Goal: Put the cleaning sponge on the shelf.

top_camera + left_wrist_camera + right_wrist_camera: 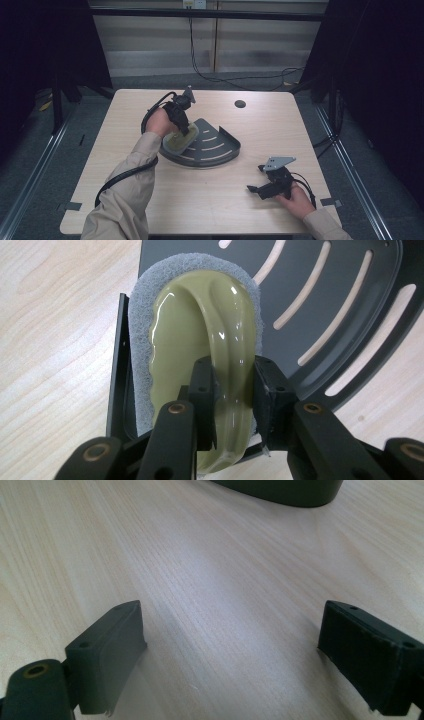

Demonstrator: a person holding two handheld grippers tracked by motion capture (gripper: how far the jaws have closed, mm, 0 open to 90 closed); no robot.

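Olive-green plastic, glossy and moulded into a raised loop handle, is what our left hand-held gripper (pixel 234 390) is clamped on: it is the handle of a scrubbing pad (pixel 200 340) with a grey fibrous rim, and the jaws pinch the handle from both sides near its lower end. The scrubbing pad sits at the left edge of the dark slotted corner tray (pixel 220 145), partly over its flat side wall, with the tray lying mid-worktop (pixel 150 205). The pad's long axis runs straight away from our left hand-held gripper, in line with the jaws, so any stroke we judge to come next would run along that line across the tray's slots. Our right hand-held gripper (pixel 232 650) rests well apart on the near right of the worktop, jaws wide with nothing between them, so the left hand is the nearer by far. We can read no brand, label or writing on anything.
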